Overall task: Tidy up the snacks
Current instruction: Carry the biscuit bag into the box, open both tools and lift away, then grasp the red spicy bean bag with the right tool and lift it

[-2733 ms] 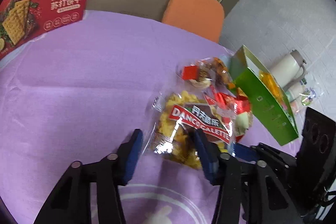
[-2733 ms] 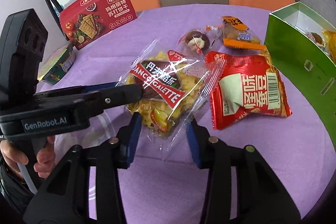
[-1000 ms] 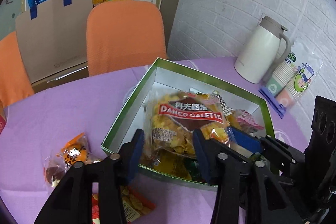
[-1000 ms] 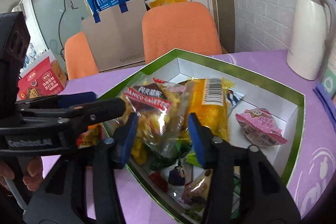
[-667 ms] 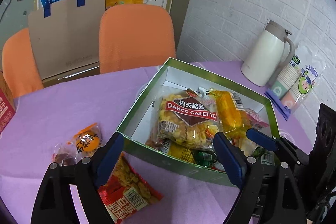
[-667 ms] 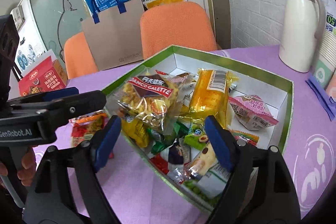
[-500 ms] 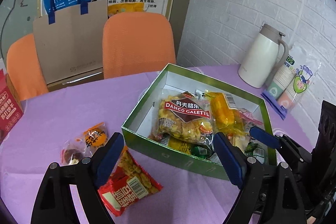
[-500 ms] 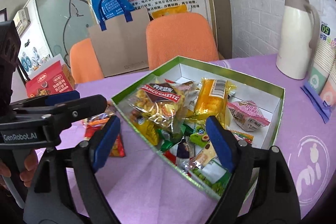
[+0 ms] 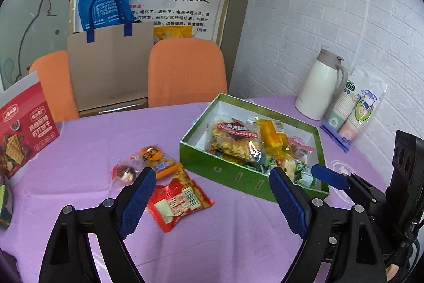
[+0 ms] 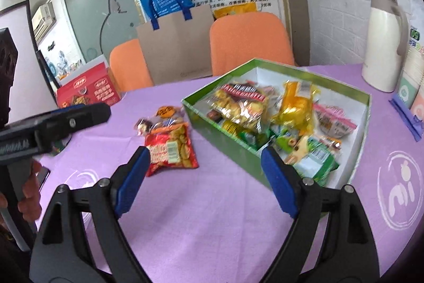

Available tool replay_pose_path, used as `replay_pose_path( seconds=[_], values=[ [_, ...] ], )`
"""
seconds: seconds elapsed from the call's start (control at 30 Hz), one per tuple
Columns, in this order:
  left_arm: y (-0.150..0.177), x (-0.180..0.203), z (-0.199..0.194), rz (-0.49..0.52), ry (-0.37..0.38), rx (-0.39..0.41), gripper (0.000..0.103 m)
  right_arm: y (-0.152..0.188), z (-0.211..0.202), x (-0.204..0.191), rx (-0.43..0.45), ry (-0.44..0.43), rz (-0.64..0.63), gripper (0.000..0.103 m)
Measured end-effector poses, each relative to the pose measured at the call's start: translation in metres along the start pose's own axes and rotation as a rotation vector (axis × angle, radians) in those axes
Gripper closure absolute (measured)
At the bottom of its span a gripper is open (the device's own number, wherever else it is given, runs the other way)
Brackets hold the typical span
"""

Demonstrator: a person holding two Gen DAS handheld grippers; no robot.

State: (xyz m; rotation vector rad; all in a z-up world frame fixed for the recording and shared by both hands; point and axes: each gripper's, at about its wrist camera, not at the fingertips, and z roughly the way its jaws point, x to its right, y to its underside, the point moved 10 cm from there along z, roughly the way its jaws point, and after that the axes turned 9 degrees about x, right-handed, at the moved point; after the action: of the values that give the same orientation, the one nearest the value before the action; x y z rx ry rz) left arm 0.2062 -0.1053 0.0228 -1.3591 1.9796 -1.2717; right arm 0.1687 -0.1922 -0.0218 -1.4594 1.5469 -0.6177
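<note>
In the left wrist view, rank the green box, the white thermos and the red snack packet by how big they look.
1. green box
2. white thermos
3. red snack packet
The thermos and packet look close; the packet lies nearer the camera, so that order is unsure.

Both the left gripper (image 9: 210, 190) and the right gripper (image 10: 202, 165) are black angular frames with silver screw heads at the joints, blue ribbed pads (image 9: 136, 200) on the fingers, and white lettering on the left one's side.

Green box (image 9: 230, 171) full of snacks, red packet (image 9: 179, 202) on purple tablecloth (image 9: 87, 150) beside it
</note>
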Motion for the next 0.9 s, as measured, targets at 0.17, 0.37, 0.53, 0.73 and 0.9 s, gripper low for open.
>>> replay_pose_path(
  seconds=[0.17, 0.37, 0.53, 0.73, 0.9],
  values=[
    [0.012, -0.055, -0.008, -0.087, -0.084, -0.028, 0.014, 0.025, 0.022, -0.020, -0.081, -0.038, -0.027, 0.017],
    [0.036, -0.096, -0.004, -0.196, -0.068, -0.061, 0.014, 0.050, 0.059, -0.040, -0.179, -0.081, -0.059, 0.017],
    [0.053, -0.111, -0.001, -0.212, -0.050, -0.080, 0.014, 0.054, 0.094, -0.049, -0.228, -0.097, -0.096, 0.017],
    [0.065, -0.130, 0.001, -0.244, -0.039, -0.092, 0.014, 0.051, 0.130, -0.055, -0.267, -0.105, -0.121, 0.017],
    [0.069, -0.138, 0.008, -0.234, -0.032, -0.107, 0.014, 0.063, 0.144, -0.058, -0.312, -0.122, -0.159, 0.035]
  ],
)
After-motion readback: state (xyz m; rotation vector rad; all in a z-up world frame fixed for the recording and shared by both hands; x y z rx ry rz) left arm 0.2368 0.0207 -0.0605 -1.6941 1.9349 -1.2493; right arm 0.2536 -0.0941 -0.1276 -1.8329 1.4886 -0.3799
